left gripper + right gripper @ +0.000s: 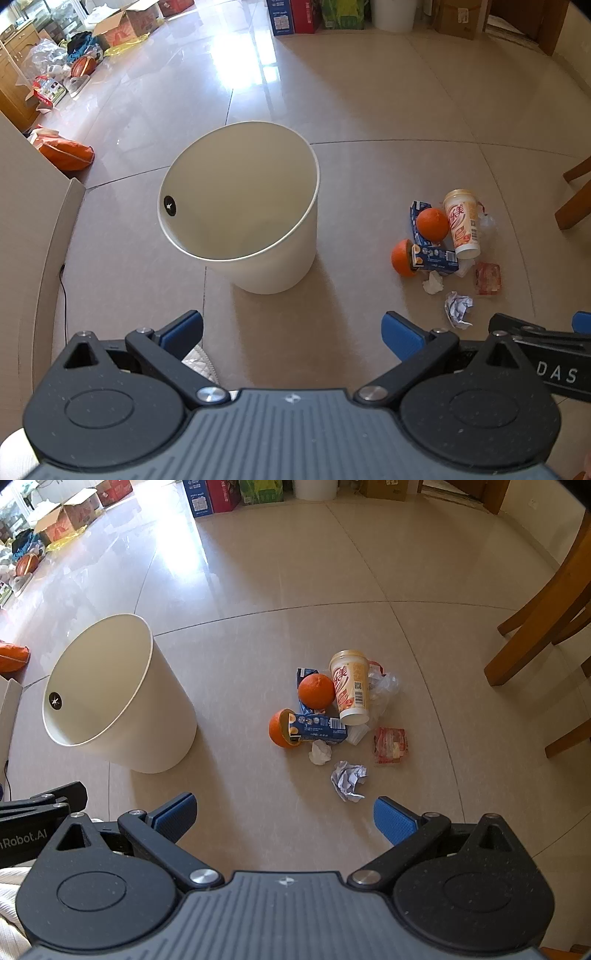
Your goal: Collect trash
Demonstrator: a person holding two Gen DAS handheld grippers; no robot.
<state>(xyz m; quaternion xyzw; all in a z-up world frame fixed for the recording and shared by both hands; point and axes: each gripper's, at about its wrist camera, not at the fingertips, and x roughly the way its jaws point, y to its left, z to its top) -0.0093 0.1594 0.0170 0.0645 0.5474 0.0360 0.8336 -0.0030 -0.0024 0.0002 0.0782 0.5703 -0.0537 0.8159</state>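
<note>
A white waste bin stands on the tiled floor, with nothing visible inside. To its right lies a heap of trash: two oranges, two blue cartons, a milk-tea cup on its side, a red wrapper, a white tissue and a crumpled paper ball. My left gripper is open, held above the floor just short of the bin. My right gripper is open, just short of the paper ball.
Wooden chair legs stand to the right of the trash. An orange bag lies left of the bin beside a beige panel. Boxes, a basketball and clutter line the far wall.
</note>
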